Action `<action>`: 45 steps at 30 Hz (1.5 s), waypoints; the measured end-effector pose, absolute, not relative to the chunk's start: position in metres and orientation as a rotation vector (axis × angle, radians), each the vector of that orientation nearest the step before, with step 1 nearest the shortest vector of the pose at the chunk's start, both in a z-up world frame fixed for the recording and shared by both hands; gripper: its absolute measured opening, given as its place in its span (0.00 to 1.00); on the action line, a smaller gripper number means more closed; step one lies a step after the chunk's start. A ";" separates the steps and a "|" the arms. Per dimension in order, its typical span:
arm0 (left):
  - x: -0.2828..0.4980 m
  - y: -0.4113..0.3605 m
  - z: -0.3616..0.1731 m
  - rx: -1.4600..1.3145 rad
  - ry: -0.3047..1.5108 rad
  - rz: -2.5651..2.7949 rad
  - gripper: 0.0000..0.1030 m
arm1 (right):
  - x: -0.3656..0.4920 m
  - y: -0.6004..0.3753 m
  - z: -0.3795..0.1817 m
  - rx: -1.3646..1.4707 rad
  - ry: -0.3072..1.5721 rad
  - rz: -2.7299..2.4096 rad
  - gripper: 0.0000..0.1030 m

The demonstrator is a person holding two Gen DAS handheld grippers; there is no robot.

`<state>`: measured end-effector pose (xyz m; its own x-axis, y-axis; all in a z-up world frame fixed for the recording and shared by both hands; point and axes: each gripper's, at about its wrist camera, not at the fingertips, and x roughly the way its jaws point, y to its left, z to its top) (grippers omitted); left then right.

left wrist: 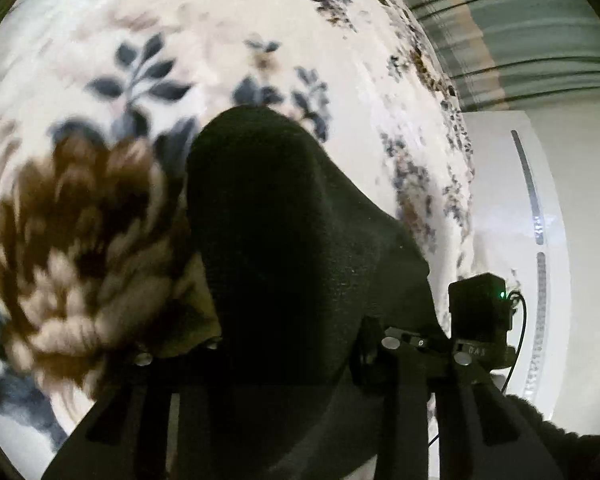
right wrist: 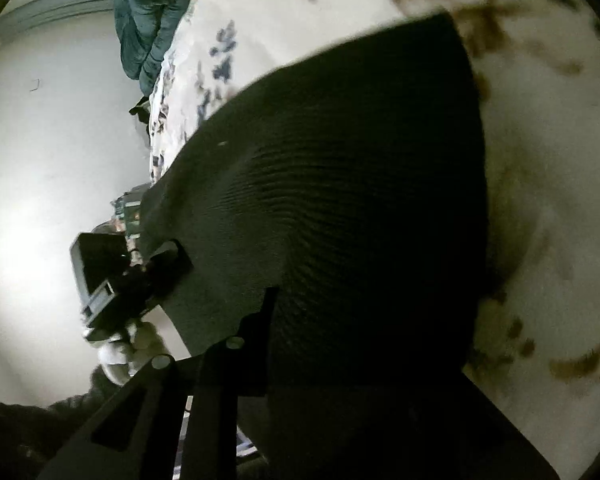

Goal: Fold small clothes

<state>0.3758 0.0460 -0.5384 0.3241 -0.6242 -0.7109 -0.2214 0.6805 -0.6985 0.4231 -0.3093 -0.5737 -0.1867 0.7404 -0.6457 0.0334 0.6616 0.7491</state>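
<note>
Draping over both grippers, a dark ribbed knit sock (left wrist: pixel 284 248) fills the middle of each view, lifted above a white plush blanket with brown and blue flower print (left wrist: pixel 100 92) that covers the bed. In the left wrist view the left gripper (left wrist: pixel 268 364) is buried under the fabric — its jaws appear clenched on the sock, which rises forward from them in a rounded hump toward the bed's far edge. A small black box with a green light (left wrist: pixel 480 308) sits on the gripper's right side, a thin cable looping off it.

In the right wrist view the right gripper (right wrist: pixel 300 360) is likewise smothered by the sock (right wrist: pixel 360 184), whose ribbing fans out from the jaws; they seem to be grasping the cloth, though the fingertips themselves are hidden. The left gripper (right wrist: pixel 168 260) shows at the sock's other end, pinching its edge. Beyond the bed's edge lies pale floor (right wrist: pixel 52 184), and a dark green quilted garment (right wrist: pixel 148 20) rests at the blanket's far corner.
</note>
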 end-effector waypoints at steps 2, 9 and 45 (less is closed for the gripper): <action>0.401 0.041 -0.525 -0.800 1.249 -0.336 0.31 | 0.425 -0.305 -0.562 0.667 1.636 0.712 0.19; 0.518 0.027 -0.488 -0.703 1.209 -0.430 0.31 | 0.503 -0.327 -0.515 0.689 1.503 0.641 0.18; 0.663 -0.069 -0.439 -0.070 1.095 -0.079 1.00 | 0.634 -0.334 -0.440 -0.029 1.236 -0.226 1.00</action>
